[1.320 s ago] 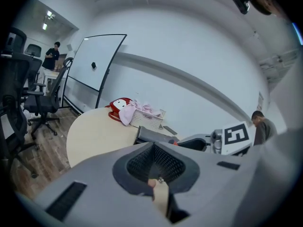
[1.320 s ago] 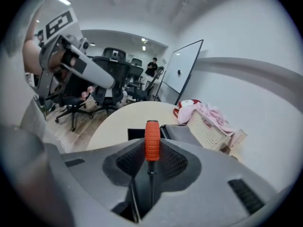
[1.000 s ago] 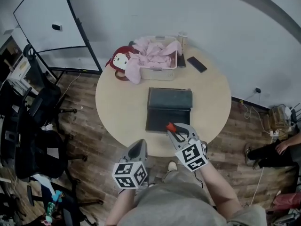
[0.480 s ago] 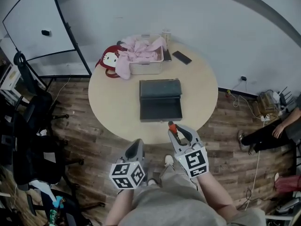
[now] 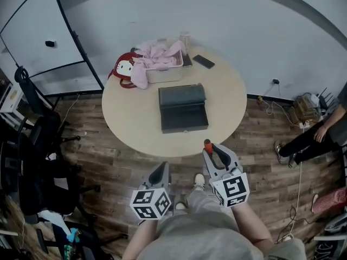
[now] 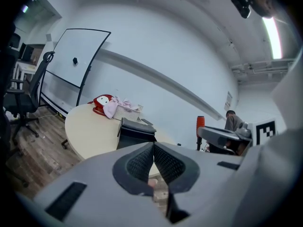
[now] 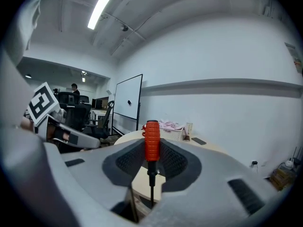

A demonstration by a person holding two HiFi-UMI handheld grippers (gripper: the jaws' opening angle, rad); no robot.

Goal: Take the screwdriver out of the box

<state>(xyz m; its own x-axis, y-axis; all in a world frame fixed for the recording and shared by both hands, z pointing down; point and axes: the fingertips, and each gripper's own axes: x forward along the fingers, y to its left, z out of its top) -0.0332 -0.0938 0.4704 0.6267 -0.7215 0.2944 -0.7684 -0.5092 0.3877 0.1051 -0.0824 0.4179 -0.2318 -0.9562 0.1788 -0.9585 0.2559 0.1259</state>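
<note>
As the person stands a little back from the round worktop (image 5: pixel 130 129), both grippers are held close to the body, above the wooden floor. The left gripper (image 5: pixel 161 172) carries nothing: in its own view its jaws (image 6: pixel 154 157) are pressed together, pad against pad.

The right gripper (image 5: pixel 216 151) has the screwdriver (image 5: pixel 207 145). In the right gripper view the orange handle (image 7: pixel 152 141) stands upright between the two pads, which are closed on it from both sides, only as far apart as the handle is thick. The top of the handle rises above the jaws and the dark shaft points down below them.

Farther off, the dark box (image 5: pixel 183 108) lies in the middle of the worktop, well apart from both grippers, and it looks opened. So I judge the main part of the task as done: the screwdriver is out of the box and in the air, off the edge of the worktop. What seems left is only to put it down somewhere.

Behind the box, at the far side of the worktop, are a basket with pink cloth (image 5: pixel 162 72), a red plush toy (image 5: pixel 122 69) and a phone (image 5: pixel 203 62).
</note>
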